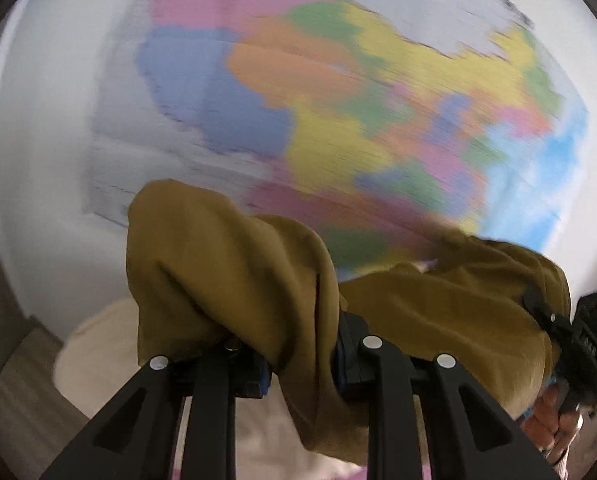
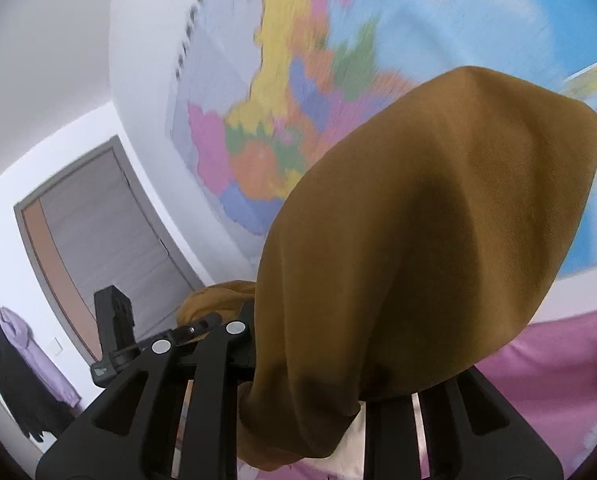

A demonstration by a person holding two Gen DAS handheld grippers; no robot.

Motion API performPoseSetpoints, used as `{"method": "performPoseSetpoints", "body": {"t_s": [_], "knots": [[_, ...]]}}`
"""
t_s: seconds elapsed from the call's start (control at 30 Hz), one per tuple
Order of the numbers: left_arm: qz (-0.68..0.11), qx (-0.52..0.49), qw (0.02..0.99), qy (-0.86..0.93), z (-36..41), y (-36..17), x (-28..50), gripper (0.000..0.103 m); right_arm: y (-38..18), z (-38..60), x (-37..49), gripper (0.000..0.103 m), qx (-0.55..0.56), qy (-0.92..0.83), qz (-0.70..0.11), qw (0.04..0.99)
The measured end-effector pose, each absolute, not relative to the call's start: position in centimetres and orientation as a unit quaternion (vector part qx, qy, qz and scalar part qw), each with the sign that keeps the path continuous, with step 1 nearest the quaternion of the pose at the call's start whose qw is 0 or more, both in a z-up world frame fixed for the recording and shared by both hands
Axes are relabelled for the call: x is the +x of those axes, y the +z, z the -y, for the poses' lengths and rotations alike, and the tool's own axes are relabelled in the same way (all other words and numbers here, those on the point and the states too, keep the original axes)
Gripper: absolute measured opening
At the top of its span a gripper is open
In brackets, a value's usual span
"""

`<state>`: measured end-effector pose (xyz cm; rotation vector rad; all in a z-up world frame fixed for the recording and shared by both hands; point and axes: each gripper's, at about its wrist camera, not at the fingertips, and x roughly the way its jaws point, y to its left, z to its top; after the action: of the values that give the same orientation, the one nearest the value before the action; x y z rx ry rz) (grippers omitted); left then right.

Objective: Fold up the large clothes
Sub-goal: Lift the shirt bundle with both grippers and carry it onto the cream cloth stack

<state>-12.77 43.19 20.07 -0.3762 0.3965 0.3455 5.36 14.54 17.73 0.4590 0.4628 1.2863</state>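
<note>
A mustard-brown garment [image 1: 226, 272] hangs bunched over my left gripper [image 1: 302, 360], which is shut on a fold of it. The cloth hides the fingertips. It stretches right to my right gripper [image 1: 570, 340], held by a hand at the frame edge. In the right wrist view the same garment [image 2: 418, 220] billows over my right gripper [image 2: 318, 368], shut on the fabric with its tips covered. My left gripper [image 2: 202, 326] shows at the lower left, pinching another part of the cloth. Both grippers are raised, facing the wall.
A large coloured wall map [image 1: 338, 100] fills the background, blurred by motion. A grey door [image 2: 98, 232] stands at left, with dark and lilac clothes [image 2: 14, 360] hanging beside it. A pink bedspread [image 2: 558, 380] lies below right, a cream cover [image 1: 98, 360] below left.
</note>
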Motion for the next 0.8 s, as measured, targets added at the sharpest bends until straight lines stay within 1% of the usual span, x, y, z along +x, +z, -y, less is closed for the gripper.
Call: {"method": "performPoseSetpoints", "body": {"t_s": [0.13,0.23,0.3,0.33,0.43,0.47,0.53,0.6,0.67,0.7,0.73,0.77,0.8], "knots": [[-0.181,-0.19,0.943,0.204,-48.9,19.5,-12.9,0.022,16.6,-20.2,5.4,0.02,0.197,0.606,-0.195,0.746],[-0.168,-0.185,0.944,0.214,-52.4,18.2,-13.0,0.022,13.8,-23.5,4.5,0.02,0.162,0.613,-0.202,0.747],[-0.169,-0.184,0.938,0.24,-54.7,15.5,-13.3,0.022,10.8,-25.7,4.2,0.02,0.128,0.614,-0.235,0.742],[-0.177,-0.192,0.932,0.25,-55.7,13.8,-13.2,0.023,8.0,-27.1,3.9,0.02,0.101,0.613,-0.272,0.735],[-0.247,-0.251,0.899,0.262,-59.6,6.1,-13.4,0.024,2.1,-28.5,3.3,0.022,0.075,0.607,-0.348,0.711],[-0.258,-0.255,0.893,0.268,-60.1,4.6,-13.7,0.028,1.2,-28.4,3.2,0.026,0.074,0.606,-0.362,0.705],[-0.267,-0.274,0.883,0.272,-60.7,2.0,-14.8,0.033,0.5,-27.6,2.8,0.029,0.079,0.613,-0.378,0.689],[-0.272,-0.278,0.881,0.27,-60.9,1.6,-15.4,0.037,0.7,-26.8,2.6,0.034,0.075,0.61,-0.39,0.686],[-0.278,-0.283,0.877,0.27,-61.2,1.8,-15.5,0.039,1.3,-25.4,2.4,0.047,0.08,0.611,-0.399,0.679],[-0.282,-0.284,0.876,0.269,-61.3,1.7,-15.6,0.039,1.6,-25.2,2.5,0.052,0.076,0.608,-0.402,0.68],[-0.287,-0.28,0.875,0.27,-61.3,1.8,-15.5,0.04,1.8,-24.7,2.6,0.06,0.078,0.608,-0.401,0.68],[-0.293,-0.277,0.873,0.275,-61.3,1.9,-15.4,0.04,2.0,-23.6,2.6,0.064,0.082,0.604,-0.399,0.685],[-0.296,-0.273,0.873,0.276,-60.8,1.7,-15.5,0.041,2.1,-22.6,2.6,0.064,0.086,0.601,-0.401,0.686]]}}
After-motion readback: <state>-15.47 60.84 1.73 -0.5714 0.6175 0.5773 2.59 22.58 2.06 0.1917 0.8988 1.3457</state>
